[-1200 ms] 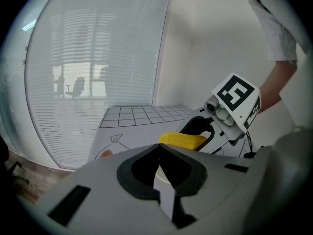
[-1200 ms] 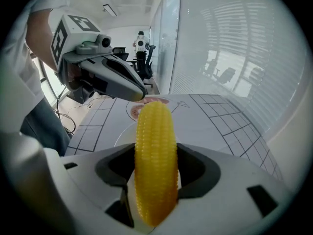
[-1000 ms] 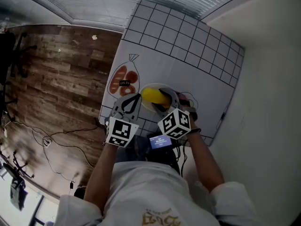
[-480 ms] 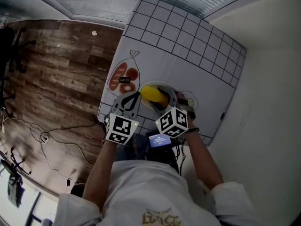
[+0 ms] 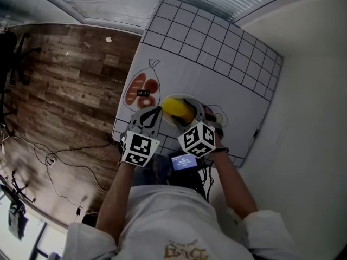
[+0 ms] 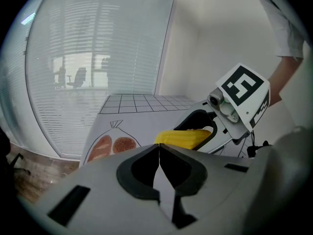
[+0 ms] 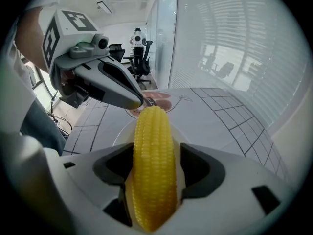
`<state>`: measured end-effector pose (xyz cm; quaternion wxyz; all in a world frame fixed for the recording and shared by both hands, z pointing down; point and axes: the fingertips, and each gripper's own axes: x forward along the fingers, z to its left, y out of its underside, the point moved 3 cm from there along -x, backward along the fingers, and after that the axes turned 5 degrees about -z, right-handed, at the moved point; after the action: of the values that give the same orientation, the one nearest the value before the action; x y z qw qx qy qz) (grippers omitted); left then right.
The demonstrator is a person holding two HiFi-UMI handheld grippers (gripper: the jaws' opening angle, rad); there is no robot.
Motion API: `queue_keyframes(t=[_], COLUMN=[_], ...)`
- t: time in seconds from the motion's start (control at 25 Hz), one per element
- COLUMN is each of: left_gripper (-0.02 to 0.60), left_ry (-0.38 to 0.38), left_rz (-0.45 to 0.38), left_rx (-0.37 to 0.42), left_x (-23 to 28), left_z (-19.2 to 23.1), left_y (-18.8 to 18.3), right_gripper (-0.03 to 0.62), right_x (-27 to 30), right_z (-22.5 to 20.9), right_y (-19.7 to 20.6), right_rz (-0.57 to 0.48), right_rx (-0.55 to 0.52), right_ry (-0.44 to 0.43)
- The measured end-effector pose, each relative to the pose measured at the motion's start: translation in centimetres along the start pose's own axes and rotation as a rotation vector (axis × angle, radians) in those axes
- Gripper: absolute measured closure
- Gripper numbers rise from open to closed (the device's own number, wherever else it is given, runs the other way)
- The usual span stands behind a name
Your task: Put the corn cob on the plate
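A yellow corn cob (image 5: 176, 108) lies on the white plate (image 5: 185, 97) on the mat, just in front of me. My right gripper (image 5: 186, 115) straddles it from above. In the right gripper view the cob (image 7: 152, 165) runs lengthwise between the jaws, which are opening; a strip of plate (image 7: 122, 133) shows between the cob and the right-hand jaw. My left gripper (image 5: 154, 112) hovers just left of the plate, shut with nothing in it (image 6: 159, 148). Its tip (image 7: 137, 101) points at the cob's far end. The left gripper view shows the cob (image 6: 183, 137) inside the right gripper (image 6: 200, 126).
The plate sits on a white mat (image 5: 217, 53) with a black grid at its far end and a printed bag of food (image 5: 142, 91) to the plate's left. Wooden floor with cables (image 5: 59, 156) lies to the left. A white wall (image 5: 309, 118) runs along the right.
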<state>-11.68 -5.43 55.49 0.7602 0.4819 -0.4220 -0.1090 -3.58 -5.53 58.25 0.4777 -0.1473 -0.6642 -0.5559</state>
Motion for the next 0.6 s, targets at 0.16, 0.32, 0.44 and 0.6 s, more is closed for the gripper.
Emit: queue_keyframes(t=[0.16, 0.32, 0.44, 0.6], left_gripper=[0.572, 0.572, 0.572, 0.572], left_ry=[0.005, 0.018, 0.012, 0.007], left_rz=[0.005, 0.008, 0.003, -0.003], left_rx=[-0.003, -0.001, -0.002, 0.008], left_x=[-0.3, -0.7, -1.3, -1.9], left_z=[0.1, 0.2, 0.4, 0.7], left_y=[-0.1, -0.4, -0.4, -0.4], right_gripper=[0.293, 0.293, 0.293, 0.296], right_x=[-0.4, -1.3, -2.1, -3.3], right_z=[-0.2, -0.2, -0.1, -0.1], right_y=[-0.4, -0.6, -0.8, -1.3], right_rz=[-0.015, -0.032, -0.043, -0.074], right_rx=[0.023, 0.065, 0.103, 0.161], right_ry=[0.007, 0.04, 0.059, 0.099])
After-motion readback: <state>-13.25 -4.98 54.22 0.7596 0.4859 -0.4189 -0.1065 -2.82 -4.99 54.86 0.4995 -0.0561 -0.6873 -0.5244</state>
